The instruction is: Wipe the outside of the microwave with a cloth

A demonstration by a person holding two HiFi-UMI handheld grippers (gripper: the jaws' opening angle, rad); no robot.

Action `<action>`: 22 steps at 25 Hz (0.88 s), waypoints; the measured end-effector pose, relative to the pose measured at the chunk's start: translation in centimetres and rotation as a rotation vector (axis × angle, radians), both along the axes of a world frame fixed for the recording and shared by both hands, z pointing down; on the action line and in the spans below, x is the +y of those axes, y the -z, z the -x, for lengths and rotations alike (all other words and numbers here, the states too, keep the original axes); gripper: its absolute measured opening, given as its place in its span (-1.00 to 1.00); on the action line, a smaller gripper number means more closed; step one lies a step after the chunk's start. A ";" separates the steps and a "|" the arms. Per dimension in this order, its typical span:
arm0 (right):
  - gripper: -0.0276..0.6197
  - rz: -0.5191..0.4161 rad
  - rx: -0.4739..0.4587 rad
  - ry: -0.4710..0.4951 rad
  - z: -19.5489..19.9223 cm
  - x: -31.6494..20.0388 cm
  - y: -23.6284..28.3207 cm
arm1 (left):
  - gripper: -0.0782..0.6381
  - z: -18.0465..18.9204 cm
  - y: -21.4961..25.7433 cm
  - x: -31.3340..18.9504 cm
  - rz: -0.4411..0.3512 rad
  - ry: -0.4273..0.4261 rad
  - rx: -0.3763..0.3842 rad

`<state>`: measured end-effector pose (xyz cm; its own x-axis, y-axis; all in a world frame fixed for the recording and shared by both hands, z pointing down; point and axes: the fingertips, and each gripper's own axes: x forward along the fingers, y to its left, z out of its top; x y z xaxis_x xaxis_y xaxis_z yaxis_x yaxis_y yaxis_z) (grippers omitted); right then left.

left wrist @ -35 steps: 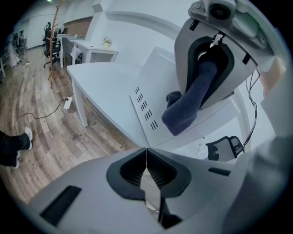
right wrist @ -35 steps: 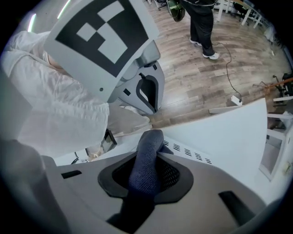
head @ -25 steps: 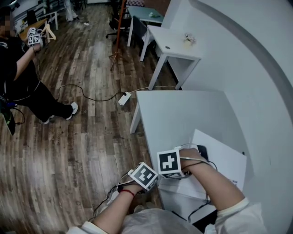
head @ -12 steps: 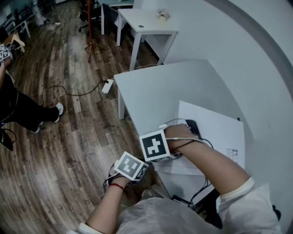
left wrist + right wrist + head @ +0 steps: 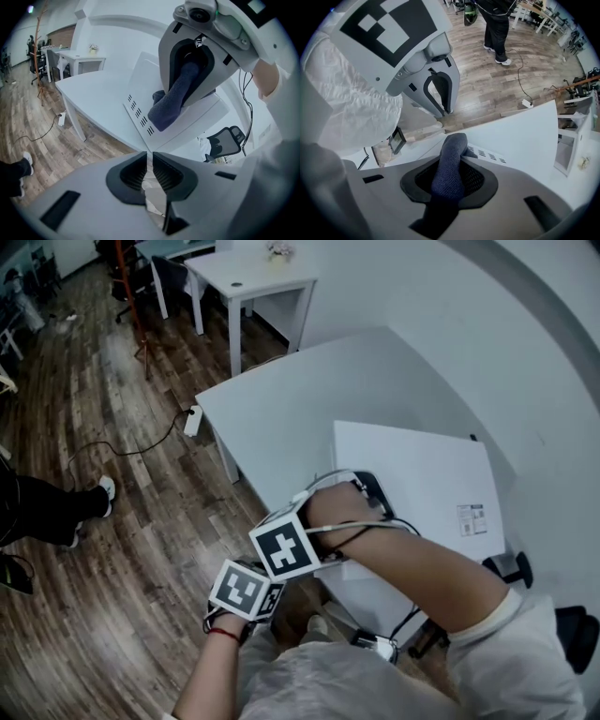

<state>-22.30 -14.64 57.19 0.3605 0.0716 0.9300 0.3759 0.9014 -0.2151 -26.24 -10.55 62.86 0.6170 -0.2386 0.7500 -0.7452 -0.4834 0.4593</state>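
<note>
Right gripper (image 5: 453, 160) jaws clamped on a dark blue cloth (image 5: 448, 180). The cloth's free end pokes out past the jaws and lies on the white microwave (image 5: 412, 465), at its top edge just above the side with the vent slots (image 5: 138, 114). Left gripper (image 5: 151, 158) jaws a narrow gap apart, just been opening, nothing between them, only the person's pale clothing showing behind. Left gripper hangs off the table's near edge, just beside and below the right one, not touching the microwave. Microwave sits at the near end of the white table (image 5: 281, 409), on the side along the wall, rest of the tabletop bare. Beyond the table's far corner is a second small white table (image 5: 251, 276). A power strip (image 5: 192, 420) lies on the wood floor by the table leg, and another person's legs (image 5: 56, 504) show at the left.
</note>
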 end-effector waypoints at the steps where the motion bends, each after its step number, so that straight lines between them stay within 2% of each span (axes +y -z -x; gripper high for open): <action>1: -0.62 0.000 -0.008 -0.001 0.1 0.3 0.0 | -0.67 0.1 0.1 0.1 -0.003 -0.012 0.001; 6: -0.62 -0.008 -0.085 0.002 1.3 1.2 1.2 | -0.67 0.9 1.4 0.3 -0.026 -0.062 -0.014; 11: -0.62 0.031 -0.233 -0.063 2.1 3.3 2.9 | -0.66 1.2 4.3 -0.9 -0.115 -0.109 -0.012; 16: -0.62 0.016 -0.522 -0.191 2.5 3.6 6.5 | -0.66 1.7 8.5 -2.3 -0.222 -0.122 -0.009; 19: -0.62 -0.044 -0.711 -0.316 1.6 2.8 8.9 | -0.66 1.3 11.2 -3.5 -0.294 -0.129 0.012; 22: -0.62 -0.130 -0.861 -0.450 -0.3 1.7 10.5 | -0.65 -0.2 14.5 -4.6 -0.373 -0.137 0.062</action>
